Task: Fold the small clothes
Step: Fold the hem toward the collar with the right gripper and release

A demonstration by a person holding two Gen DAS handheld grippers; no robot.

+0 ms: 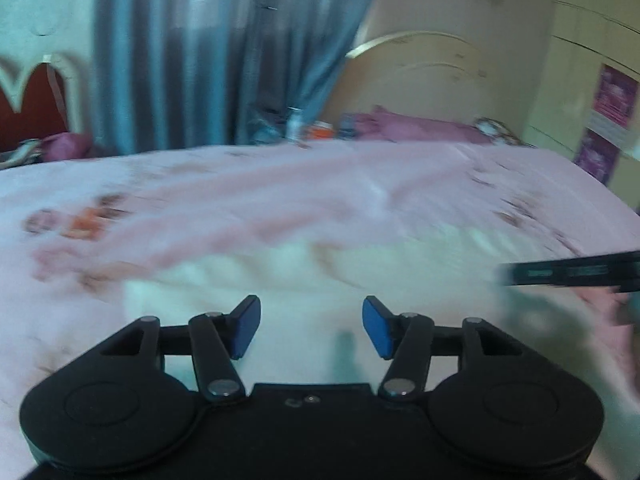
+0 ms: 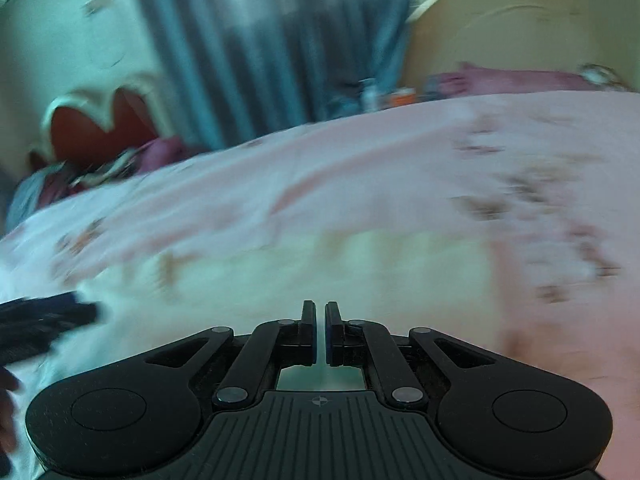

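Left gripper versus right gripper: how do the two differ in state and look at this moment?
The left gripper has its jaws standing well apart with nothing between them; the right gripper is shut, only a slit showing, and no cloth is visibly pinched. The left's blue pads face the camera openly; the right's show only as thin edges. Both hang over the pale garment on the pink bedsheet.

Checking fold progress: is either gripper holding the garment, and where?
No. The left gripper is open over the pale garment; the right gripper is shut with nothing between its pads.
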